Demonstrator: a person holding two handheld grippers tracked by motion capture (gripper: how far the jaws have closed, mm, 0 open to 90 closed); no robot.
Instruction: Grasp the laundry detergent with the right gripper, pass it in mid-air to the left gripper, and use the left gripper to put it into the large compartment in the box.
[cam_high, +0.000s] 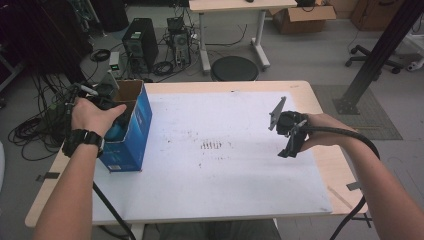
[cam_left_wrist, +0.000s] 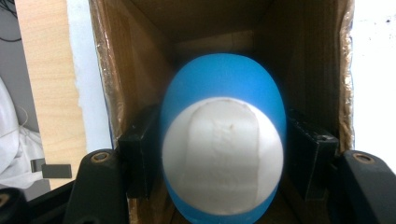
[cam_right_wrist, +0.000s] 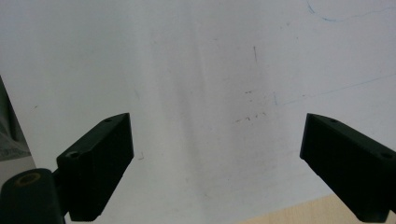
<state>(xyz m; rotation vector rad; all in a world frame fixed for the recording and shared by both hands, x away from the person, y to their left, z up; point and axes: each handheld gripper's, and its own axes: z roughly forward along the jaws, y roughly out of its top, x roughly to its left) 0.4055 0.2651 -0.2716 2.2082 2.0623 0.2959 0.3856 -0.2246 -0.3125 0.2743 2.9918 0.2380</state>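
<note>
**Desk:** What surrounds the work on the table (cam_high: 300, 90)?

**Photographer:** A white sheet (cam_high: 225, 165) covers most of the wooden top, with a patch of small dark marks (cam_high: 210, 145) near its middle. An open blue box (cam_high: 129, 131) stands upright at the sheet's left edge. On the floor beyond are a computer tower (cam_high: 140, 42), coiled cables (cam_high: 30, 130), a round black stool (cam_high: 234, 69) and a cardboard carton (cam_high: 302, 19).

**Desk:** And the object in hand?

**Photographer:** A blue-and-white egg-shaped object (cam_left_wrist: 223, 140) sits inside the box, gripped on both sides by the jaws of the left gripper (cam_left_wrist: 223, 156). The box's brown cardboard walls stand close on either side of the jaws.

**Desk:** How is the left hand placed?

**Photographer:** The left hand (cam_high: 92, 116), a black watch (cam_high: 82, 140) on its wrist, is at the box's open top, the gripper pointing down into it.

**Desk:** The right side?

**Photographer:** The right hand (cam_high: 322, 131) holds the right gripper (cam_high: 290, 145) above the sheet near the table's right edge, well apart from the box. It points downward, its cable (cam_high: 360, 145) trailing back along the forearm. In the right gripper view its jaws stand wide, with bare sheet between them.
</note>
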